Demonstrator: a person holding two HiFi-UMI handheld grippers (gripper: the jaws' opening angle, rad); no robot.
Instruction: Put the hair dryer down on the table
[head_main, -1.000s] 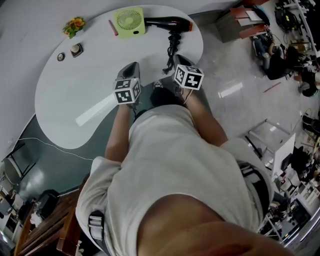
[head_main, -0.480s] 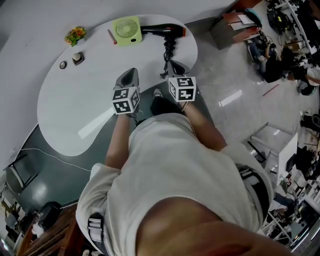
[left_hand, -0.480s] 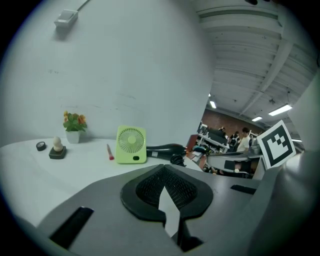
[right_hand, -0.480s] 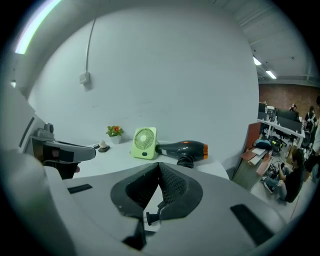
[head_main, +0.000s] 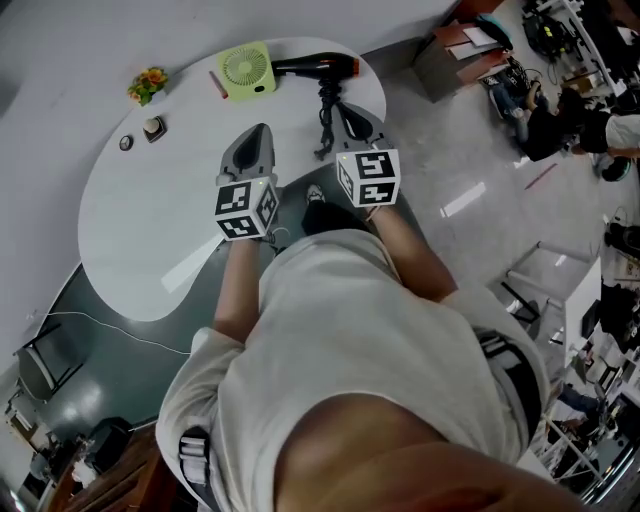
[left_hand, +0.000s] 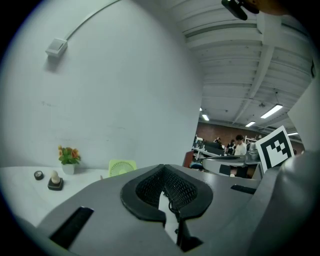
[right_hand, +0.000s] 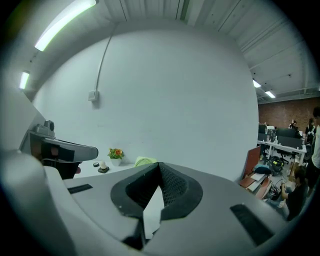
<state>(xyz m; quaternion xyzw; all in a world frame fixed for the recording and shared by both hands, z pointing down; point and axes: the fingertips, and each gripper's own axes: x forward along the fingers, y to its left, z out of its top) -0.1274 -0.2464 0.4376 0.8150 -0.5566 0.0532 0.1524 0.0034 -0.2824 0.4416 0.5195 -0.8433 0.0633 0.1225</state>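
A white, rounded table (head_main: 150, 230) stands against a pale wall, with glossy grey floor and cluttered office desks off to your right.

Nearest you, both tools hang over the table's near edge, well short of the light-green square desk fan (head_main: 247, 69) at the far side. Your left hand-held gripper (head_main: 260, 130) points almost straight at that fan. Its jaws meet at the tips and there is nothing between them. Your right hand-held gripper (head_main: 345, 112) sits to the right of the fan's line. It is likewise fully closed and empty.

A black coiled cord (head_main: 325, 115) lies on the table just beside the right tool's tip, running away towards the fan's right side. It ends at the black hair dryer with an orange rear band (head_main: 315, 67). The dryer lies on its side on the table, immediately right of the fan with its nozzle aimed at it. You cannot tell whether the two touch.

Just left of the fan rests a thin red stick (head_main: 218, 84). Further left is a small pot of orange flowers (head_main: 148, 83). Left of the fan and nearer you than the flowers stands a pale knob on a dark base (head_main: 152, 127), and beside that lies a small dark round object (head_main: 126, 143).
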